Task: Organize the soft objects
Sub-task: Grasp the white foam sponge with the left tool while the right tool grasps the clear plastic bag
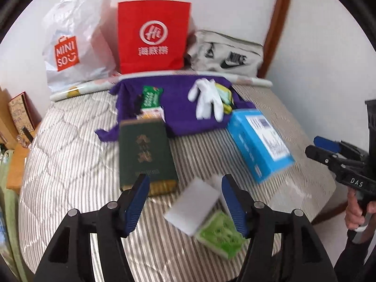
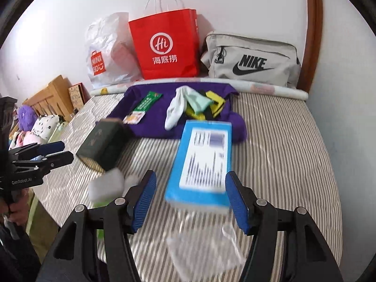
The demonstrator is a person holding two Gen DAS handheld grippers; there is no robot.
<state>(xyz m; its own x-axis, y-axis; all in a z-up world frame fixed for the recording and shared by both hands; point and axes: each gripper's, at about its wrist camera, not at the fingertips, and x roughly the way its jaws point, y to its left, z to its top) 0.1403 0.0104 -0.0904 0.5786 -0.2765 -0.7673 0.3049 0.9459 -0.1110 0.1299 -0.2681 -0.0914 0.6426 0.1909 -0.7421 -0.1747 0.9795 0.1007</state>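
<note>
White wall (image 2: pixel 235 4), brown wooden trim (image 2: pixel 313 35), perhaps a doorframe.

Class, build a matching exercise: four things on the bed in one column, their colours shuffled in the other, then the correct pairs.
Things:
1. paper bag
2. cloth
3. flat box
4. Nike pouch

Colours:
A. blue
B. grey
C. red
D. purple

Pairs: 1-C, 2-D, 3-A, 4-B
</note>
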